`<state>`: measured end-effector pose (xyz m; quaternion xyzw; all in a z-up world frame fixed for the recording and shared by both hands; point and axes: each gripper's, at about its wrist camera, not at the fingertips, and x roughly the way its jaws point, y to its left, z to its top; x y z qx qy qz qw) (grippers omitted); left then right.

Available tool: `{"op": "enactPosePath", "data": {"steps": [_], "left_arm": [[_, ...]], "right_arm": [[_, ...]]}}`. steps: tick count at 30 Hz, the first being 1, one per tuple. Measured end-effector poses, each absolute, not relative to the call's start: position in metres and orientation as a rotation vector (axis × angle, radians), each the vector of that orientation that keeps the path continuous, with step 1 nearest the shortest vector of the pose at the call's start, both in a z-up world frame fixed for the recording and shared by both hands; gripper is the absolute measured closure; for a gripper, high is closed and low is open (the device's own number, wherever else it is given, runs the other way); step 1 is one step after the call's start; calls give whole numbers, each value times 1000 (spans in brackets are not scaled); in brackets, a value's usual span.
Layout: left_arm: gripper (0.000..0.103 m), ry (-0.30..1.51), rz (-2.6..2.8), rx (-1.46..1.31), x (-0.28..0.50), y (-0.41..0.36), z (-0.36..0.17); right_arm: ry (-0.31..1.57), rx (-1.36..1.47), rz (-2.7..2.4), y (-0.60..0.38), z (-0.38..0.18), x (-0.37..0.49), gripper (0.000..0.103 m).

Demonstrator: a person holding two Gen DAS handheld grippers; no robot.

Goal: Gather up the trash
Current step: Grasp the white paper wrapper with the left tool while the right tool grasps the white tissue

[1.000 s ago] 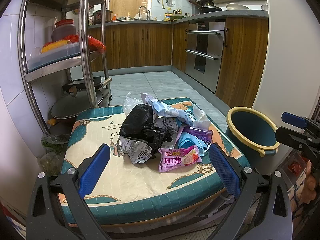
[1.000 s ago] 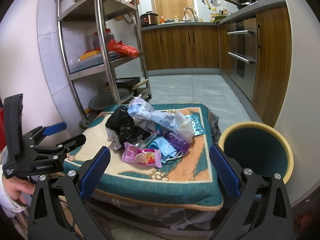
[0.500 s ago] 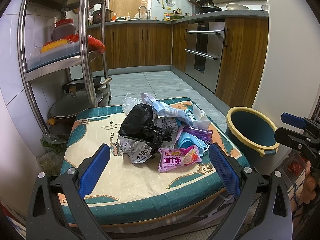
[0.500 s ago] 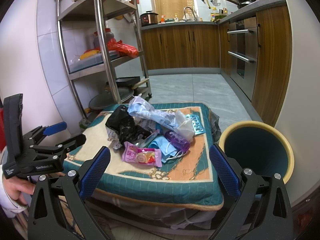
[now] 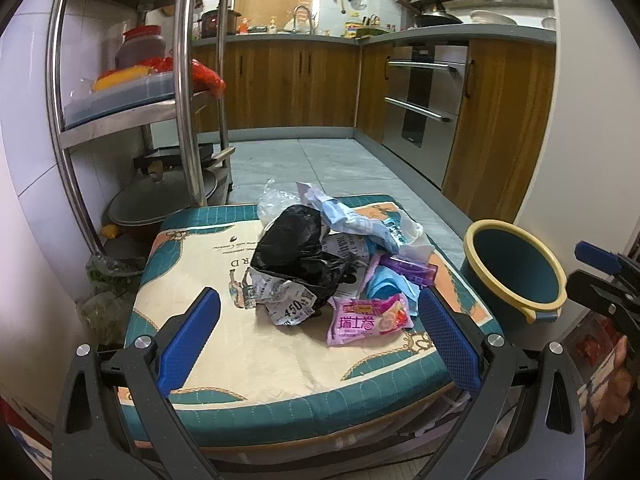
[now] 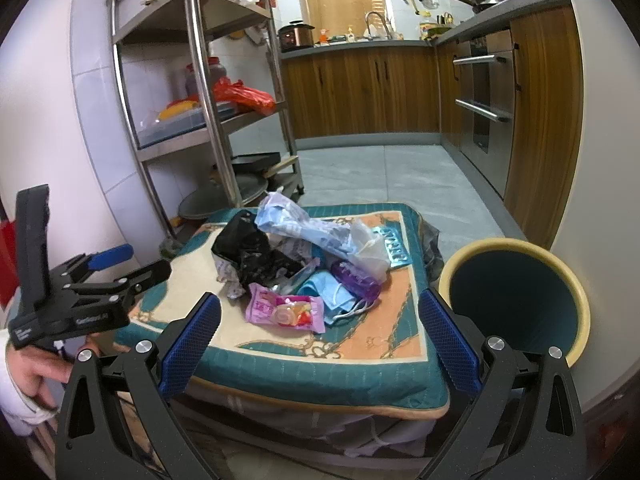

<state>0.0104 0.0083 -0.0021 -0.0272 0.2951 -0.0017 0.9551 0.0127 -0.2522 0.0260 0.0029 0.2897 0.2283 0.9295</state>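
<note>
A heap of trash lies on a cushioned stool [image 5: 208,364]: a black plastic bag [image 5: 300,248], crumpled printed paper [image 5: 286,306], a pink snack wrapper [image 5: 368,320], a blue face mask [image 6: 332,294], a purple wrapper [image 6: 356,280] and a light blue packet [image 6: 304,226]. A teal bin with a yellow rim [image 5: 516,270] stands on the floor right of the stool. My left gripper [image 5: 320,344] is open and empty, in front of the heap. My right gripper [image 6: 320,344] is open and empty, near the stool's front edge.
A steel shelf rack [image 6: 208,92] with pans and jars stands behind the stool on the left. Wooden kitchen cabinets [image 5: 296,84] and an oven [image 5: 420,100] line the back and right. Grey tiled floor [image 6: 384,172] lies beyond the stool.
Almost nothing has changed; both grippers stay open in front of the stool, with only a slight drift of the views.
</note>
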Motion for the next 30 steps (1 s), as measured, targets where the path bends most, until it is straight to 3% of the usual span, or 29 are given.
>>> {"op": "enactPosePath", "data": {"steps": [17, 22, 28, 30], "left_arm": [[6, 728, -29, -111, 94, 62, 2], [13, 787, -57, -132, 126, 76, -8], [13, 781, -143, -185, 154, 76, -4], [13, 780, -178, -192, 167, 69, -2]], "right_arm": [[662, 39, 480, -241, 30, 65, 5], [720, 29, 466, -239, 15, 99, 5], [778, 54, 443, -238, -2, 141, 12], [796, 51, 441, -237, -6, 151, 22]]}}
